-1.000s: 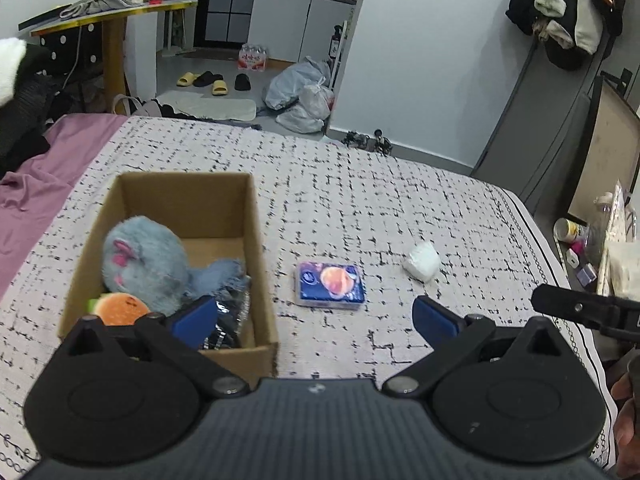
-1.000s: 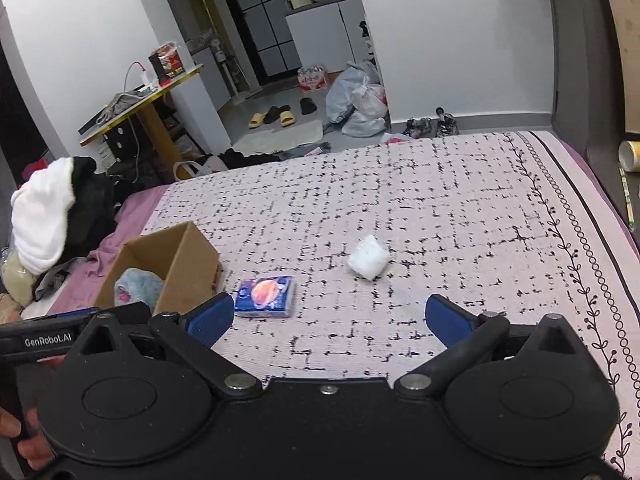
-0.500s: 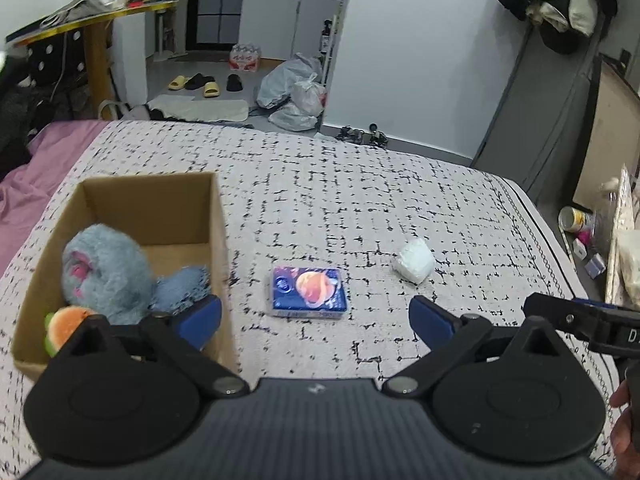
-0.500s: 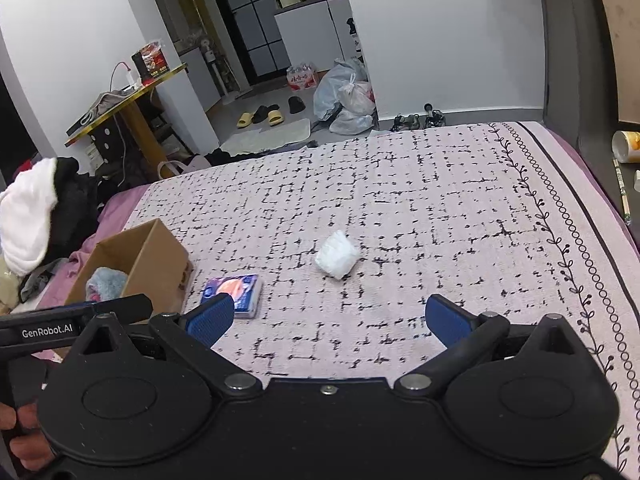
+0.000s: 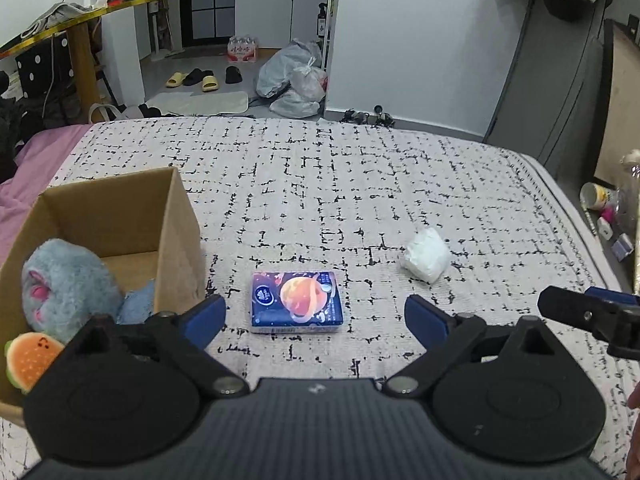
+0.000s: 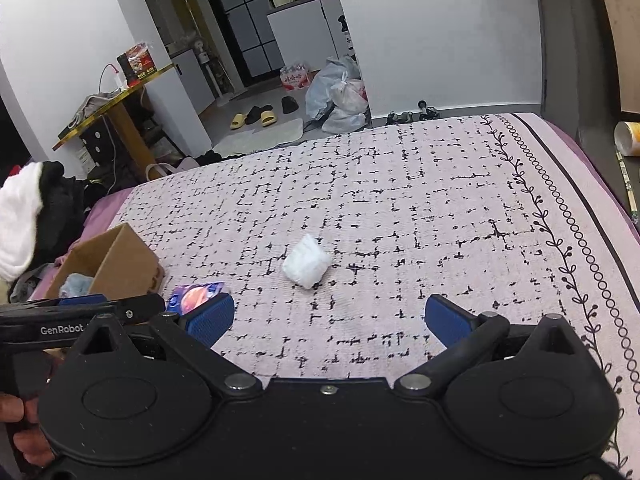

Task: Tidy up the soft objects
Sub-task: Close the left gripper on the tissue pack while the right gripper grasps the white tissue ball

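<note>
A blue tissue pack with an orange planet print (image 5: 297,307) lies on the patterned bedspread, right between my open left gripper's (image 5: 314,322) fingers. It also shows in the right wrist view (image 6: 195,297). A white crumpled soft bundle (image 5: 426,255) lies to its right; my open, empty right gripper (image 6: 328,322) sits just short of the bundle (image 6: 306,261). A cardboard box (image 5: 182,216) at the left holds a grey-blue plush (image 5: 66,288) and a burger toy (image 5: 29,362). The box also shows in the right wrist view (image 6: 124,258).
The bed's right edge (image 6: 580,188) drops to a floor with a cup (image 6: 628,138) and small items. A clothes pile (image 6: 28,216) lies at the left. Beyond the bed's far edge are bags (image 5: 294,84) and slippers.
My left gripper has moved right, from over the box to in front of the tissue pack. My right gripper has shifted so the white bundle is now centred before it.
</note>
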